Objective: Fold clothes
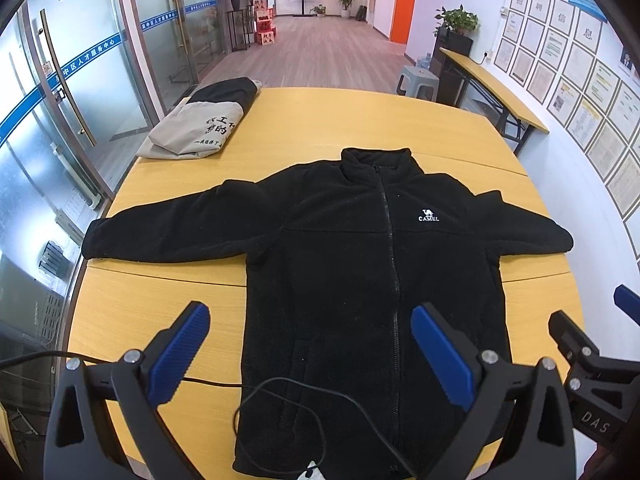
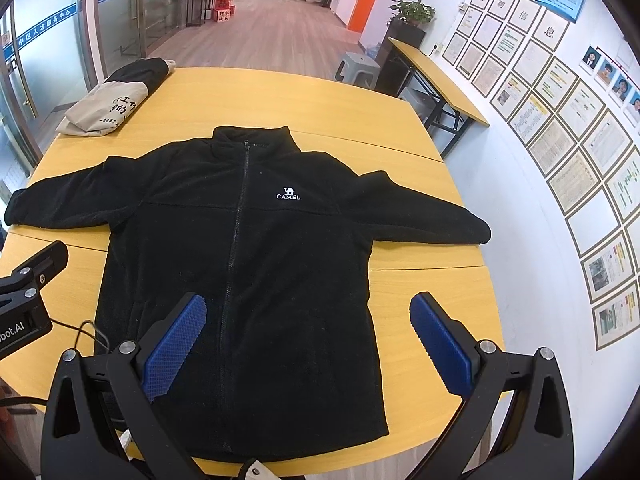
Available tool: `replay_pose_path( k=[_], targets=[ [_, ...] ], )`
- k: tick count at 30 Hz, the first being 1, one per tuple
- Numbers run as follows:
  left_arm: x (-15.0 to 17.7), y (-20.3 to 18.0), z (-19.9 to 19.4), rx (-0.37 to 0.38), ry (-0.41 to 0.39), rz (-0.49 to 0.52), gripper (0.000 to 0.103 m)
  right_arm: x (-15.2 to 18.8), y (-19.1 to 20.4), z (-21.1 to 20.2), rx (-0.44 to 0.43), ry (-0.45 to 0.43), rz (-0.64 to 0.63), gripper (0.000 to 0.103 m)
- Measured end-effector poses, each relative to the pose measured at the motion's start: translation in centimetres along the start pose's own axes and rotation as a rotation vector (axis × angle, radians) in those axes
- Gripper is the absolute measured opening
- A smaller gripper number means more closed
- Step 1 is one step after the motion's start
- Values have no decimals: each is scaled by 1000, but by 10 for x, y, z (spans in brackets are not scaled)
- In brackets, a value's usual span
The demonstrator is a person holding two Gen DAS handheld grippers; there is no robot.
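A black fleece jacket (image 1: 352,272) with a white CAMEL logo lies flat and face up on the yellow table (image 1: 320,120), zipped, both sleeves spread out sideways. It also shows in the right wrist view (image 2: 256,256). My left gripper (image 1: 310,344) is open and empty, held above the jacket's lower left part. My right gripper (image 2: 308,332) is open and empty, held above the jacket's lower right part; it also shows at the right edge of the left wrist view (image 1: 592,340).
A folded beige and black garment (image 1: 204,124) lies at the table's far left corner. A thin black cable (image 1: 288,412) runs across the jacket's hem near me. A second long table (image 1: 492,88) and a grey stool (image 1: 418,80) stand beyond on the right.
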State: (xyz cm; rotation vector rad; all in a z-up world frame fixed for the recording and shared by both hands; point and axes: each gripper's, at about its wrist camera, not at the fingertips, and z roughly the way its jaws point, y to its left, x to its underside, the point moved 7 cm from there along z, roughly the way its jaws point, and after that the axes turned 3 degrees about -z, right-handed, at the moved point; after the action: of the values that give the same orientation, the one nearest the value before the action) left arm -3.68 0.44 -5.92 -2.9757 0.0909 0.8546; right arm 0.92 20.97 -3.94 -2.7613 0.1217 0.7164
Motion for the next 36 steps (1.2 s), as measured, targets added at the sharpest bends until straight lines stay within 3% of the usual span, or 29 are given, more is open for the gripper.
replay_pose_path(
  k=[4, 7, 13, 28, 32, 36],
  targets=[
    [0, -1, 1, -1, -6, 5, 103, 1, -1, -2, 0, -2, 2, 103],
    [9, 6, -28, 2, -6, 11, 103, 2, -2, -2, -2, -2, 2, 103],
    [-1, -3, -9, 0, -2, 16, 103, 3, -2, -3, -6, -3, 2, 103],
    [7, -8, -8, 34, 4, -4, 103, 9, -6, -1, -22, 0, 10, 103],
    [8, -17, -1, 85, -11, 20, 103, 12, -13, 4, -85, -19, 15, 103],
    [5, -24, 26, 177, 4, 40, 103, 27, -64, 28, -214, -83, 95, 103]
  ],
)
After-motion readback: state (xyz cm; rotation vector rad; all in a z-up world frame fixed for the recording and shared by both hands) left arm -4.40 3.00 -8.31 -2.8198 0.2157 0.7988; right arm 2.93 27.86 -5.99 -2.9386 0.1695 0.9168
